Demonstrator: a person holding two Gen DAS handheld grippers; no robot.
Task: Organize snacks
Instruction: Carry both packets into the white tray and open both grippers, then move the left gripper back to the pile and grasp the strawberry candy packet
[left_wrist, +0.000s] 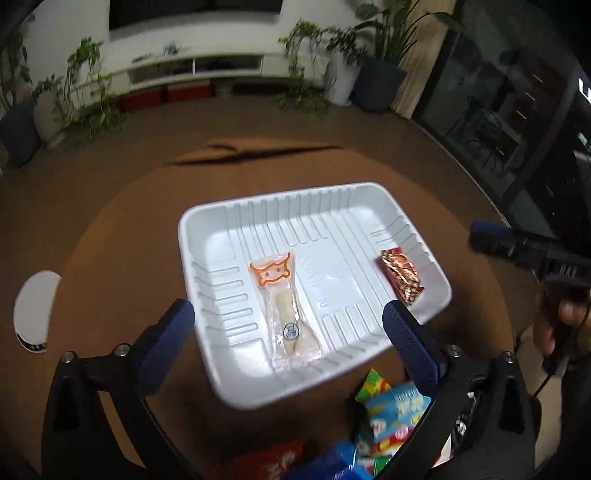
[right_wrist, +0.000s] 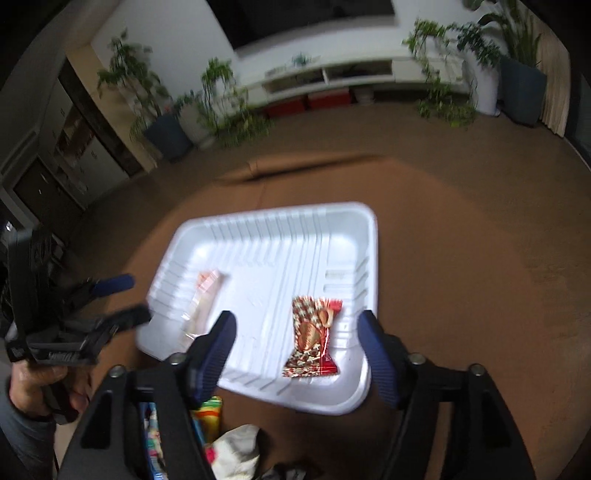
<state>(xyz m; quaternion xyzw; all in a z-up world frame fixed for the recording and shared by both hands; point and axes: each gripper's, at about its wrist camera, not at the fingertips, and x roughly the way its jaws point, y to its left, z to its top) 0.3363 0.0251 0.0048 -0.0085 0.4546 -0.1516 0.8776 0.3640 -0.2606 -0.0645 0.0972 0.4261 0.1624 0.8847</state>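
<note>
I see my left claw (left_wrist: 288, 332) standing wide, its blue pads hanging above the near rim of the white tray (left_wrist: 207, 218) with nothing between them. Directly under that gap, on the tray floor, lies the clear sausage packet (left_wrist: 286, 310) with an orange cartoon face, lengthwise and flat, well inside the ribbed walls. My right claw (right_wrist: 297, 354) is also spread open and empty; below it, in the right wrist view, the red-and-gold patterned snack packet (right_wrist: 312, 336) rests near the tray's right wall, with one end close to the near rim. The two packets lie well apart, with bare tray floor between them and behind them toward the far wall (plenty of free room there).

The tray sits on a round brown table (left_wrist: 110, 240), its near corner close to the table's near edge. Just beside that corner, a pile of colourful snack packs (left_wrist: 391, 413) crowds the space under both claws. A white disc (left_wrist: 35, 310) lies at the table's left edge, clear of the tray. The right side of the table is open surface.
</note>
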